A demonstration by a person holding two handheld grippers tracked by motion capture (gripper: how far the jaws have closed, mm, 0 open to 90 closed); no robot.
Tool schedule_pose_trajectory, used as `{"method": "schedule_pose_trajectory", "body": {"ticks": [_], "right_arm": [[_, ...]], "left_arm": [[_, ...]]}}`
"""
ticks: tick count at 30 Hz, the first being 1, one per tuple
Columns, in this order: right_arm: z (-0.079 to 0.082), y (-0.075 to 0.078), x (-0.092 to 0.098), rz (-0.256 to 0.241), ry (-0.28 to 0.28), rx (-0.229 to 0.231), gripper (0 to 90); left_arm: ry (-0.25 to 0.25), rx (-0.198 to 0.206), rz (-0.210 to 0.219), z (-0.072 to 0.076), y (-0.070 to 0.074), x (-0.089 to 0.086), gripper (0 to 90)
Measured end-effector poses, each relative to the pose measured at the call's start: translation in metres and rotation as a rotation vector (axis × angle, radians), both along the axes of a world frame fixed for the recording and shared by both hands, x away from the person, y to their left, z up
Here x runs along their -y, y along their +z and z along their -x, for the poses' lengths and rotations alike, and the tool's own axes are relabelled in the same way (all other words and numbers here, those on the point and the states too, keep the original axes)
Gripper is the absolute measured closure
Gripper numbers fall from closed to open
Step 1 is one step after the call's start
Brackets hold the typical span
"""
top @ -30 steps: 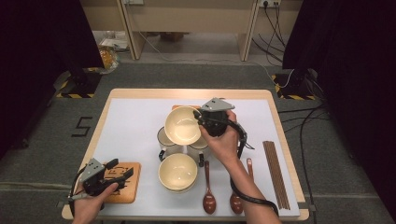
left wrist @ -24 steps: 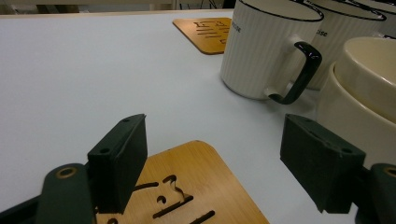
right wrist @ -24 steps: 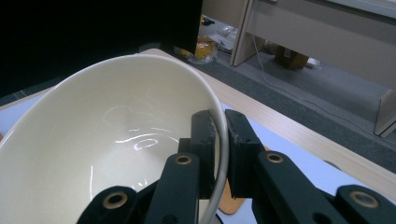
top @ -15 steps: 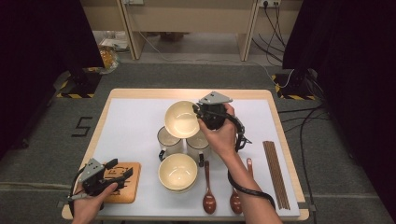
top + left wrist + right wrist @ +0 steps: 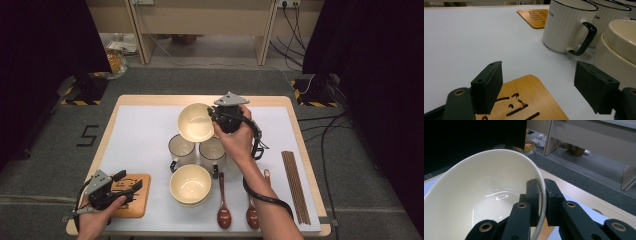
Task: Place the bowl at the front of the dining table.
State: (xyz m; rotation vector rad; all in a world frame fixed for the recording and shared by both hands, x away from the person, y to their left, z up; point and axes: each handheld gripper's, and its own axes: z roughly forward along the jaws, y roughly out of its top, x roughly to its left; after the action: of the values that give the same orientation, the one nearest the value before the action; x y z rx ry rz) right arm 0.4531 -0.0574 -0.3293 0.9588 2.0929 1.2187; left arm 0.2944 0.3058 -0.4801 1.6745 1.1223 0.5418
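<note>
Bowl (image 5: pixel 196 122): gripped at its rim by our right tongs (image 5: pixel 216 116), above two mugs (image 5: pixel 181 149); stacked bowls (image 5: pixel 190 184) nearer us; left tongs (image 5: pixel 537 87) released over coaster (image 5: pixel 128 195).

We see two wooden spoons (image 5: pixel 236 207) just right of the stacked bowls (image 5: pixel 190 185), two mugs (image 5: pixel 197 150) behind them, chopsticks (image 5: pixel 296 185) farther right.

white-topped table (image 5: pixel 145 135), two mugs (image 5: pixel 181 148), stacked bowls (image 5: pixel 189 184), wooden coaster (image 5: pixel 131 195), two spoons (image 5: pixel 223 210), chopsticks (image 5: pixel 295 185)
</note>
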Motion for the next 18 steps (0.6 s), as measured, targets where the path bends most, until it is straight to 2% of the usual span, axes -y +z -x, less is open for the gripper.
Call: {"method": "schedule_pose_trajectory", "body": {"ticks": [18], "right_arm": [[-0.019, 0.000, 0.003, 0.000, -0.034, -0.016, 82.9]], "left_arm": [[0.002, -0.004, -0.001, 0.000, -0.001, -0.001, 22.6]]}}
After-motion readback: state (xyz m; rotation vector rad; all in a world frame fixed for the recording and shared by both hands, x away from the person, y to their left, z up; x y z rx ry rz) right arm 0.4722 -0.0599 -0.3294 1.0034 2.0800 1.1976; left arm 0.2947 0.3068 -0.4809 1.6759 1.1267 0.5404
